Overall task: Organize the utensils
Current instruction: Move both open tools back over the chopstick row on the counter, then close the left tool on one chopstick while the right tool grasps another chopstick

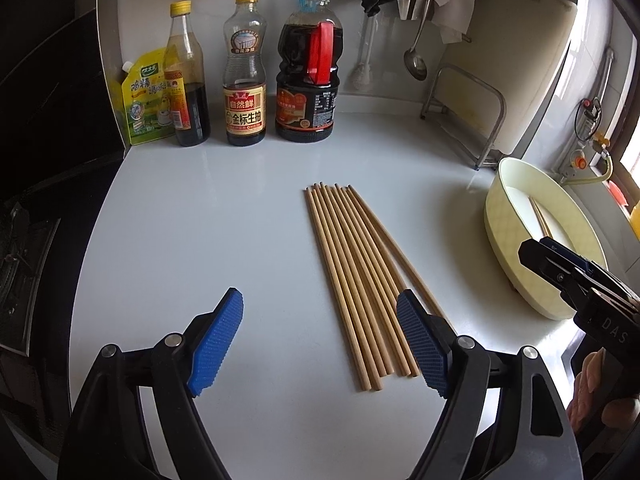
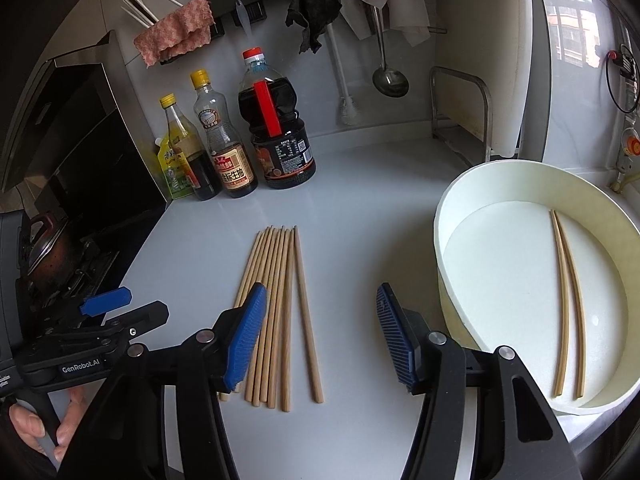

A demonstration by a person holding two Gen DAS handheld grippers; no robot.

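Several wooden chopsticks [image 1: 356,280] lie side by side on the white counter; they also show in the right wrist view [image 2: 276,312]. A pale oval tub [image 2: 448,216] stands to their right and holds two chopsticks [image 2: 570,304]; the tub also shows in the left wrist view [image 1: 516,248]. My left gripper [image 1: 320,344] is open and empty above the near ends of the bundle. My right gripper [image 2: 320,340] is open and empty, between the bundle and the tub, over the rightmost chopstick [image 2: 308,320]. The right gripper also shows in the left wrist view [image 1: 560,268].
Three sauce bottles [image 1: 244,68] and a yellow pouch [image 1: 144,100] stand at the back. A metal rack [image 1: 472,116] holds a white cutting board [image 1: 532,64]. A ladle [image 1: 416,60] and cloths hang on the wall. A stove with a pot [image 2: 48,248] is at the left.
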